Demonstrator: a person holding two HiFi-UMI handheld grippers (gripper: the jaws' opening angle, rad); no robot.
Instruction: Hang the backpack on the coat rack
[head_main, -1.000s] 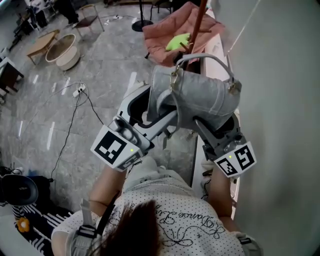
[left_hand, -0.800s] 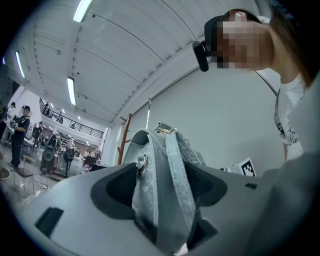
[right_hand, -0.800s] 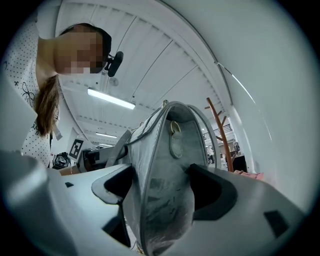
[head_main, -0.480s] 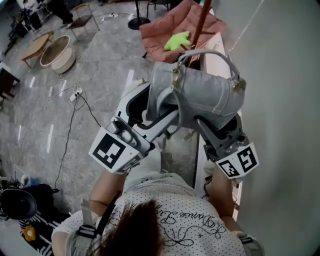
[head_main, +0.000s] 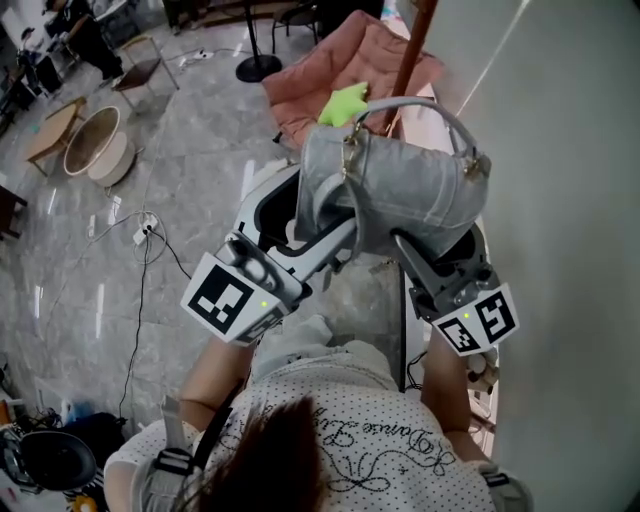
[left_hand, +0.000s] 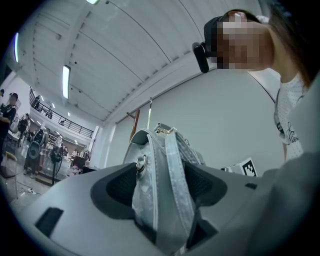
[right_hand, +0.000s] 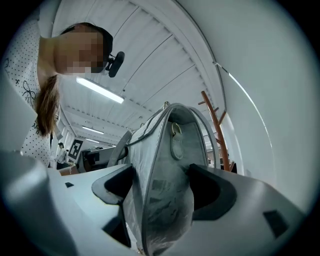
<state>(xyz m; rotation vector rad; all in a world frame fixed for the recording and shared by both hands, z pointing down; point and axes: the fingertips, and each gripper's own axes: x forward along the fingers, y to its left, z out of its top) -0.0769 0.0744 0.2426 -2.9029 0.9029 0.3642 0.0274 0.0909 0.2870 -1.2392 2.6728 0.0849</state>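
Note:
A grey backpack is held up in the air between both grippers, its carry handle arching on top. My left gripper is shut on the bag's left side and strap. My right gripper is shut on its right end. The brown wooden coat rack pole rises just beyond the bag, next to the white wall; in the right gripper view the coat rack stands behind the bag with angled pegs.
A pink armchair holding a green item sits by the rack's base. The white wall runs close on the right. A cable trails over the grey floor at left, near a round tub.
The bag and both grippers keep their hold. The view has shifted so the floor things slid down and left, and the bag sits slightly closer to the rack pole.

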